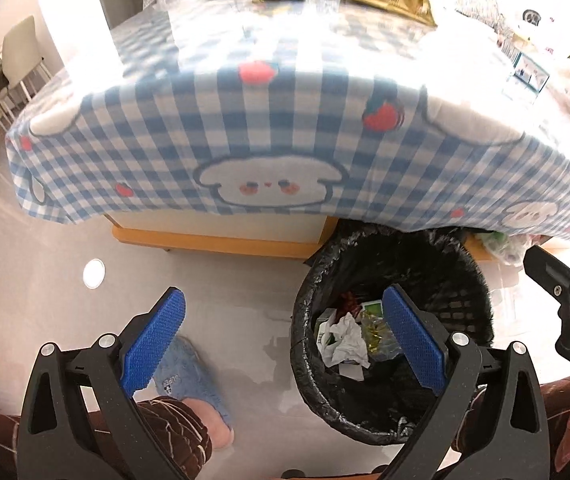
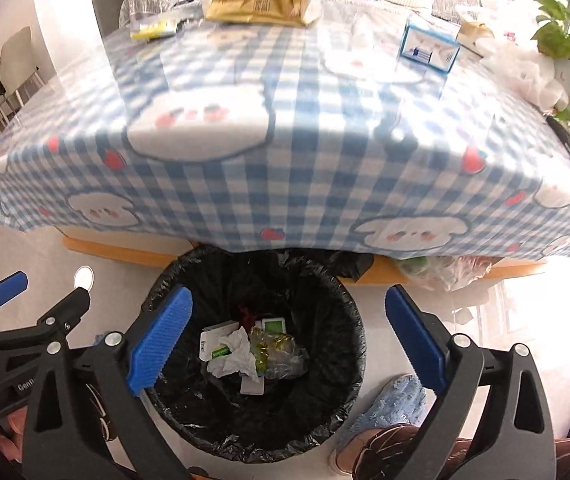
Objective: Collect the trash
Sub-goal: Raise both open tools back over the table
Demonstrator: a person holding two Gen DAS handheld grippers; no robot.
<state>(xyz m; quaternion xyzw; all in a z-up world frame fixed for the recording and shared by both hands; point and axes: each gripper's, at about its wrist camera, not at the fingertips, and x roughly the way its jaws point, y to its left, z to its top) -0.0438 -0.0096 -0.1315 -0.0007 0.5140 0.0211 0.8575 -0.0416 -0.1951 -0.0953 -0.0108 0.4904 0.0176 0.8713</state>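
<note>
Both the left gripper (image 1: pixel 283 338) and right gripper (image 2: pixel 287 340) are wide open (nothing inside), above the black bin (image 2: pixel 325 280); the trash (image 2: pixel 253 350) sits at 6 o'clock from the surface (image 2: pixel 285 128)

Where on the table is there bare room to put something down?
The near half of the checked tablecloth is bare, from the front edge back toward the blue-and-white box. The far edge is crowded: gold bag, yellow packet. The right corner holds crumpled plastic and a plant.
</note>
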